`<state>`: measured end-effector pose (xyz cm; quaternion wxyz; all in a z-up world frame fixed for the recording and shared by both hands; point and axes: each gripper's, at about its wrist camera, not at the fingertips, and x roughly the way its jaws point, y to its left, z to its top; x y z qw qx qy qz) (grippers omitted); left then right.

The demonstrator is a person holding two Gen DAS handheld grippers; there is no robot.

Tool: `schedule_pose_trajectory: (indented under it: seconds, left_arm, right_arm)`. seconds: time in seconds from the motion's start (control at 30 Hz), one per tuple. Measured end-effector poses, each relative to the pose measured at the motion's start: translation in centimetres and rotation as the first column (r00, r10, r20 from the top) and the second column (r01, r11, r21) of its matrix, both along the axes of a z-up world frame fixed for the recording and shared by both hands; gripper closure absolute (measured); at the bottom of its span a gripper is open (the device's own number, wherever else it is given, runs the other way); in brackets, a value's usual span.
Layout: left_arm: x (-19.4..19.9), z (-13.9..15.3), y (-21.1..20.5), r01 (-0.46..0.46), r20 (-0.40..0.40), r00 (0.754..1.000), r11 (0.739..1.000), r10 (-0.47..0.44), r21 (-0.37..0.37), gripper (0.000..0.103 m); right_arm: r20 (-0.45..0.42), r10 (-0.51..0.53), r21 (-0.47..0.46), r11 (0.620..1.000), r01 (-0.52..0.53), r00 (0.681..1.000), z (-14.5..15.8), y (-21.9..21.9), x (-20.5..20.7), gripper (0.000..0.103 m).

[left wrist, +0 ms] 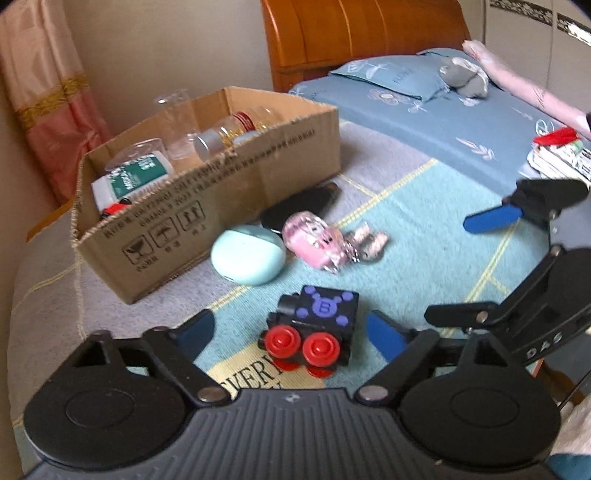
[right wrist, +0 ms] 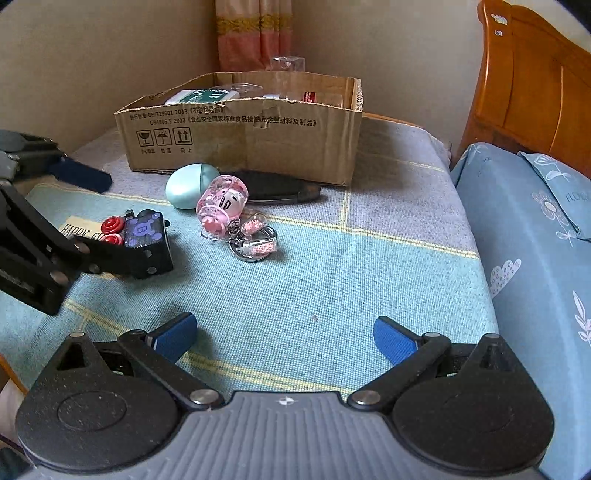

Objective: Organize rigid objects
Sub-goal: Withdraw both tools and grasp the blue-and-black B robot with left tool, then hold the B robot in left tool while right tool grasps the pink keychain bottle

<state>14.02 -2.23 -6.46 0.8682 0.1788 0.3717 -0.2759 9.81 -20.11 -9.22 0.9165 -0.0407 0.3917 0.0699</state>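
Black left gripper, blue pads, silver screws

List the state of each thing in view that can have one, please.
Cardboard box: open on top, bottles and jars inside.
Black toy block: on the blanket, between the left gripper's fingers, not yet pressed.
Left gripper: open.
Right gripper: open, nothing between its fingers.
Pink keychain: lying on its side.
Mint case: closed, beside the box.

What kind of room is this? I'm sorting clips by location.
Most likely a bedroom in a home: a wooden headboard stands behind a blue pillow, a curtain hangs in the corner, and a cardboard box of household items sits on a blanket-covered surface.
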Motion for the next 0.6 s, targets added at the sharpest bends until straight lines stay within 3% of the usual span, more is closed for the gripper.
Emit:
schedule_pose_trajectory:
  seconds: [0.2,0.4,0.5,0.6]
  left_arm:
    - [0.8,-0.9,0.5,-0.013,-0.059,0.998,0.998,0.009,-0.059,0.047]
    - [1.3,-0.8,1.9,-0.161,-0.038,0.986,0.986,0.160,-0.036,0.047]
    - [1.3,-0.7,3.5,-0.267,-0.001,0.964,0.964,0.267,0.006,0.047]
    - [1.5,-0.7,5.1,-0.340,-0.005,0.940,0.940,0.340,-0.004,0.047]
  right_arm:
    - [0.013,0.025,0.003,1.000,-0.025,1.000,-0.2,-0.2,0.0,0.000]
    - [0.033,0.059,0.006,0.998,-0.059,0.998,-0.4,-0.5,0.0,0.000]
    - [0.025,0.072,0.003,0.997,-0.072,0.997,-0.3,-0.5,0.3,0.000]
    - [0.003,0.098,0.000,0.995,-0.098,0.995,-0.1,-0.3,1.1,0.000]
